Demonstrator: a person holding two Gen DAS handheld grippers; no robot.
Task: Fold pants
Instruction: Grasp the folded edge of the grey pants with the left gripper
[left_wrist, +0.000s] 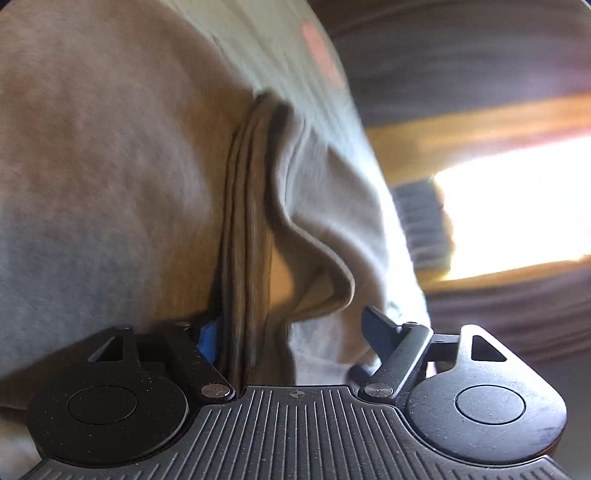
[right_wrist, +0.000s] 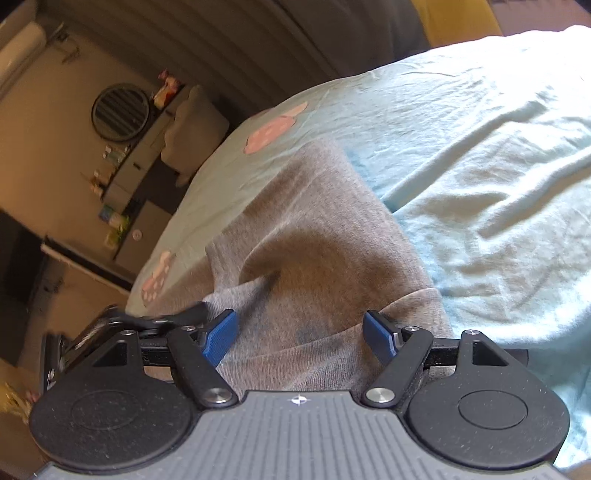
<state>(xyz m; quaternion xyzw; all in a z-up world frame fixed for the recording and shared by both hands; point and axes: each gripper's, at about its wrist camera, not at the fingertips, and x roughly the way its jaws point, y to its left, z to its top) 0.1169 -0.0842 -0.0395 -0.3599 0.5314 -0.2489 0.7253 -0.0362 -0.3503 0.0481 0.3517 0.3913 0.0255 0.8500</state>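
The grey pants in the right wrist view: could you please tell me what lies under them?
The pants lie on a light blue bedsheet with pink paw prints. The sheet shows all around them; whatever sits directly beneath the fabric is covered.

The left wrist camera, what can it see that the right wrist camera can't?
Only the left wrist view shows a dark bunched band of the pants running down between the left gripper fingers, plus a bright blurred window.

Only the right wrist view shows the round wall vent, the cluttered shelves, and the right gripper, open over the cloth.

Both show the grey pants and the pale blue bedsheet with pink prints.
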